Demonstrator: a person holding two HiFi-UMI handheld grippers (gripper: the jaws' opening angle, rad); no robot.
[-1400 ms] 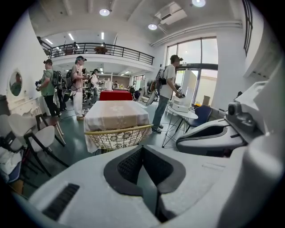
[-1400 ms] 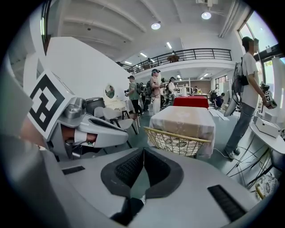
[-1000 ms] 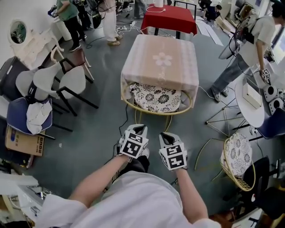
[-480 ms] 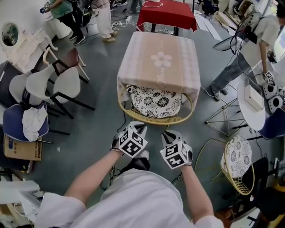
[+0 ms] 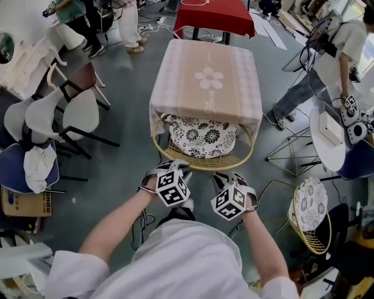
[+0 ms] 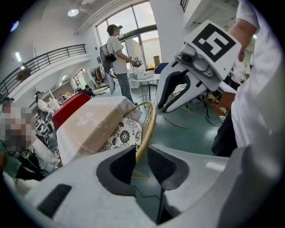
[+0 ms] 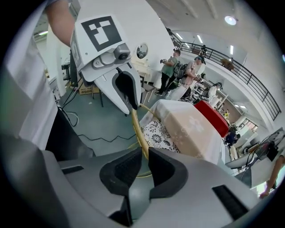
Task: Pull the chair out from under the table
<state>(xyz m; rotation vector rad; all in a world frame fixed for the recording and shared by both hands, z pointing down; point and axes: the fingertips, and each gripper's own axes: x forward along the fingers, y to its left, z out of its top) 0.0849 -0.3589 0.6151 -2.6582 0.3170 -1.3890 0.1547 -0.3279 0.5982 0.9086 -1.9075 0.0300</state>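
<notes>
Grasp set, pull pending; left gripper (image 5: 169, 167) and right gripper (image 5: 225, 176) each pinch the chair (image 5: 202, 135) by its yellow back rim (image 5: 198, 165); table (image 5: 204, 82) beyond them; next, draw both back evenly.

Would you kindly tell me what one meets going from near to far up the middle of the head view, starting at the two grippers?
Left gripper and right gripper side by side → chair's yellow rim → patterned cushion → table with the beige cloth → red table.
</notes>
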